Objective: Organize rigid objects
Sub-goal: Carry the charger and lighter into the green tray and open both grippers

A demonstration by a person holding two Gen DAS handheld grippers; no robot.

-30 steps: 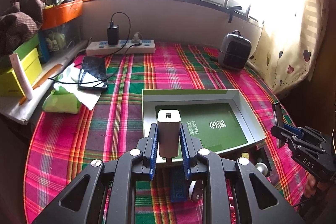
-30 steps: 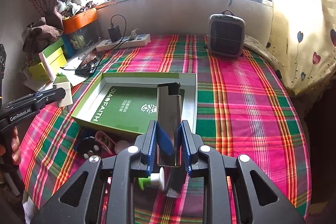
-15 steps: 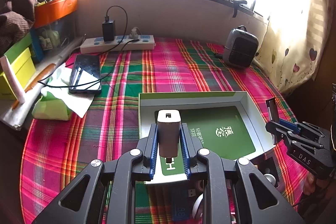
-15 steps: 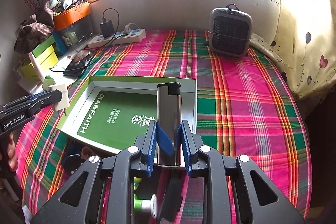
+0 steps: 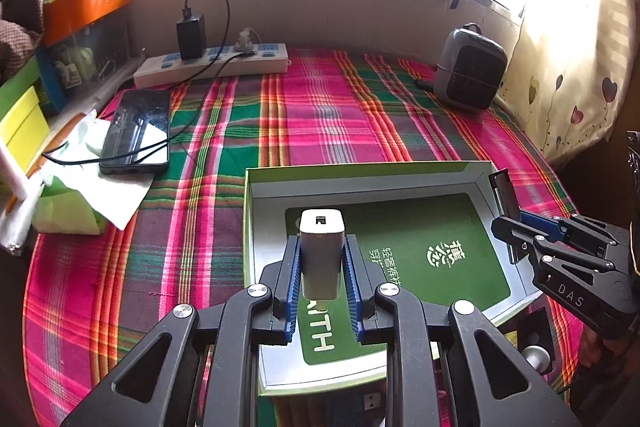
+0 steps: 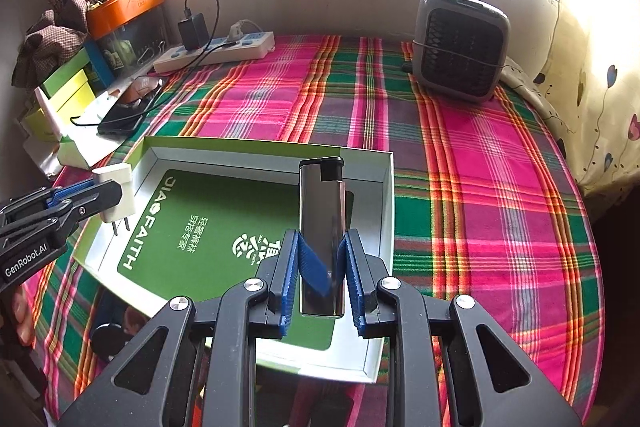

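My left gripper (image 5: 322, 259) is shut on a white USB charger plug (image 5: 321, 251), held upright over the near left part of the open green-and-white box (image 5: 360, 175). My right gripper (image 6: 322, 259) is shut on a silver lighter (image 6: 322, 227) with a black cap, held upright over the box's right side (image 6: 386, 195). The charger (image 6: 118, 197) and left gripper (image 6: 86, 201) show in the right wrist view above the box's left wall. The lighter (image 5: 505, 191) and right gripper (image 5: 520, 227) show in the left wrist view at the box's right wall.
The table has a plaid cloth (image 5: 320, 123). A power strip (image 5: 212, 65), a phone (image 5: 138, 131) with cable, a green tissue pack (image 5: 68, 211) and stacked boxes (image 5: 20, 115) lie at left. A grey heater (image 6: 460, 43) stands back right. Small items (image 5: 534, 355) lie below the box.
Both grippers have moved forward with their objects, from the box's near edge to above its interior. Their grips have not changed.
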